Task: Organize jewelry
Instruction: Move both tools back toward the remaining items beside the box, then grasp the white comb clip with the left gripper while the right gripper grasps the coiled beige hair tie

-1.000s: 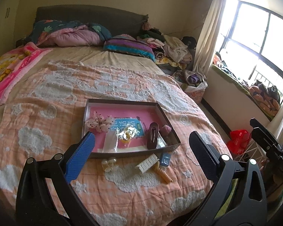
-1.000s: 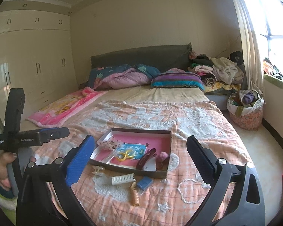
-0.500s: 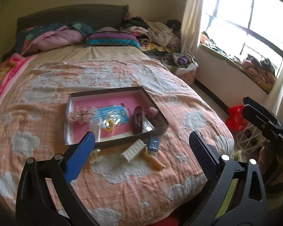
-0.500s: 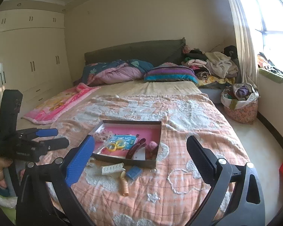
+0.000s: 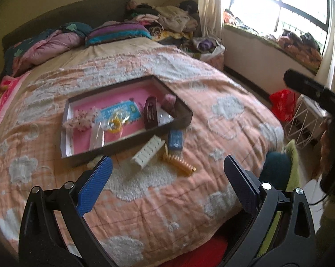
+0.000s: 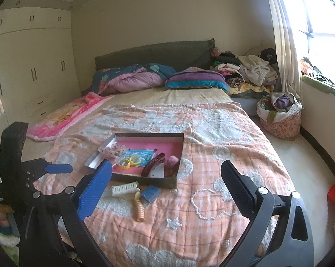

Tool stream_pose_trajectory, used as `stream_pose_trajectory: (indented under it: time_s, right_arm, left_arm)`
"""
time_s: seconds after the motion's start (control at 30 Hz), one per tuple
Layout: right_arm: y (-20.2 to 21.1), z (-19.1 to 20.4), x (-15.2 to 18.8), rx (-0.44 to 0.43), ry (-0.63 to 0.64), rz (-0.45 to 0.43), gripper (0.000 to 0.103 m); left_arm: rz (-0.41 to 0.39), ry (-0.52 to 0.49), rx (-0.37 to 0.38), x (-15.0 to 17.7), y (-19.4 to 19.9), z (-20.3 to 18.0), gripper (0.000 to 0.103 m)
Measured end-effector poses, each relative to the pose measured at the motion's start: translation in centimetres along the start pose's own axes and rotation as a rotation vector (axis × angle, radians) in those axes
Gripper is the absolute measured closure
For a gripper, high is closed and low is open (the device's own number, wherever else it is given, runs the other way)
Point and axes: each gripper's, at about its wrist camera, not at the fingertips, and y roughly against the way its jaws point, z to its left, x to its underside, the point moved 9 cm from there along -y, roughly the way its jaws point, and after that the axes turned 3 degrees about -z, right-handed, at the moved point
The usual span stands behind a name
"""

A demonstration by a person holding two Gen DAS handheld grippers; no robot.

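A shallow box with a pink floor (image 5: 85,153) (image 6: 180,142) lies on the bed's orange quilt. It holds a dark red hair clip (image 5: 150,114) (image 6: 153,166), yellow rings (image 5: 115,123) (image 6: 129,161), a blue card and a pink flower piece (image 5: 82,120). In front of it lie a white comb clip (image 5: 147,151) (image 6: 125,188), a blue clip (image 5: 176,139) (image 6: 150,193) and an orange spiral tie (image 5: 180,166) (image 6: 139,209). My left gripper (image 5: 167,187) and right gripper (image 6: 166,189) are both open and empty, held above the near bed edge, apart from everything.
Pillows and a folded duvet (image 6: 131,80) lie at the headboard, a clothes pile (image 6: 245,71) at the back right. A cloth basket (image 6: 281,120) and a red bag (image 5: 283,104) stand on the floor to the right. Wardrobes (image 6: 29,71) line the left wall.
The left gripper has swung right and drawn back, so the box now sits further left and looks turned. The right gripper has drawn back a little. Both stayed open.
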Motion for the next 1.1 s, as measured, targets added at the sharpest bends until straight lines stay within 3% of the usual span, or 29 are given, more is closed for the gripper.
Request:
stream_pose_trajectory:
  time_s: [0.7,1.0,1.1]
  right_arm:
    - [-7.4,3.5,8.4,-0.086,0.062,0.246,0.005]
    - [-10.8,4.8,11.8,-0.125,0.078,0.338,0.006]
    - [-11.6,5.2,12.6,-0.138,0.088,0.358,0.015]
  left_arm:
    - [0.109,0.047,-0.024,4.1,-5.9,4.6,0.01]
    - [0.143,0.084,0.016,4.1,-7.8,5.8,0.034]
    - [0.15,0.078,0.034,3.9,-8.2,5.5,0.039]
